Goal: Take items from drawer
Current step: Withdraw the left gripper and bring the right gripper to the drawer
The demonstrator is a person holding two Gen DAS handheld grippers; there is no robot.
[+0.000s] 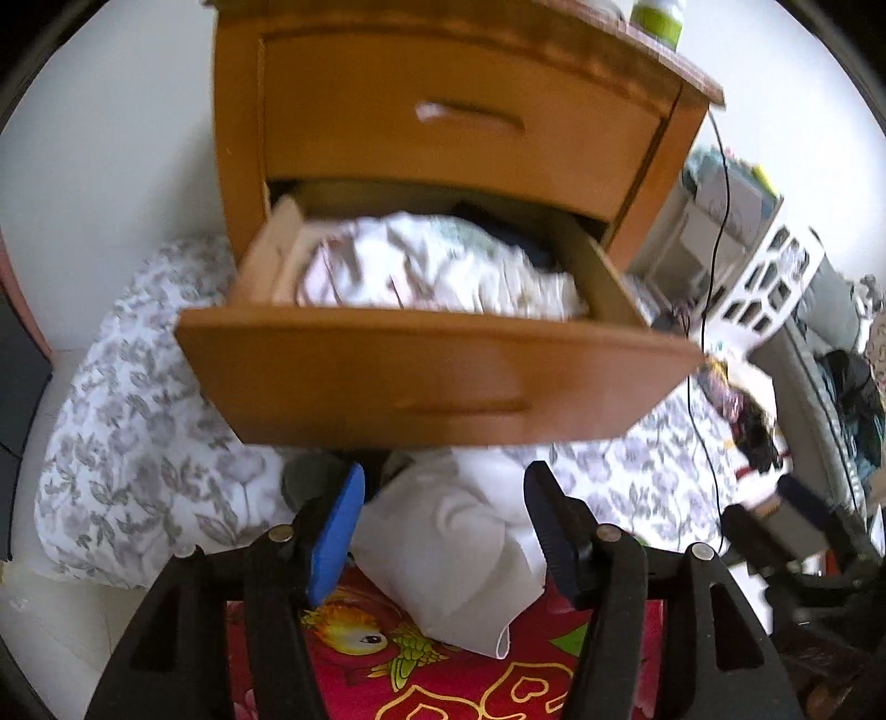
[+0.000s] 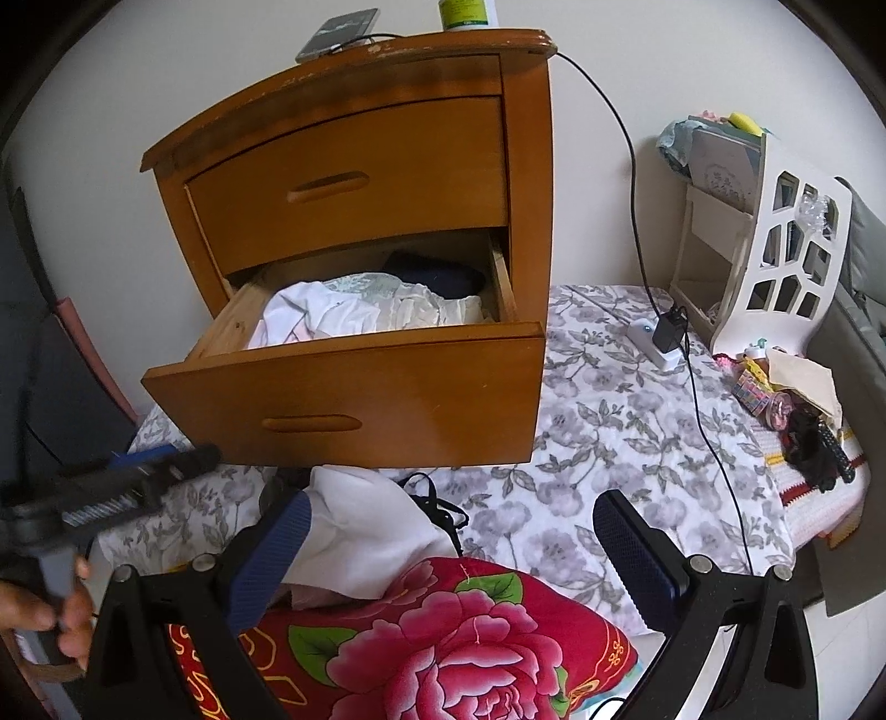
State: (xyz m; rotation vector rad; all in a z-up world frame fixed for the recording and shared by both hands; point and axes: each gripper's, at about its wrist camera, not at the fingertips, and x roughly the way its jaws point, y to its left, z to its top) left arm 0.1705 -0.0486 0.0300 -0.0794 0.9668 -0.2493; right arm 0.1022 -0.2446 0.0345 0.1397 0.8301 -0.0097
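The wooden nightstand's lower drawer (image 1: pixel 443 376) (image 2: pixel 343 387) stands pulled out. It is filled with crumpled white clothes (image 1: pixel 432 266) (image 2: pixel 360 310) and a dark garment (image 2: pixel 437 274) at the back. Below the drawer front, a white garment (image 1: pixel 459 543) (image 2: pixel 365 537) lies on a red floral cushion (image 1: pixel 443 681) (image 2: pixel 470 637). My left gripper (image 1: pixel 446 471) (image 2: pixel 166 468) hovers over this garment, open, its pads either side of the cloth without squeezing it. A hand (image 2: pixel 61 615) holds its grip. My right gripper (image 2: pixel 454 554) (image 1: pixel 803 498) is open wide above the cushion, holding nothing.
The upper drawer (image 2: pixel 343 188) is closed. A green bottle (image 2: pixel 465 11) and a phone (image 2: pixel 338 30) sit on top. A black cable (image 2: pixel 637 194) runs down to a charger (image 2: pixel 667 332) on the floral sheet (image 2: pixel 609 432). A white cut-out rack (image 2: pixel 775 249) stands at right.
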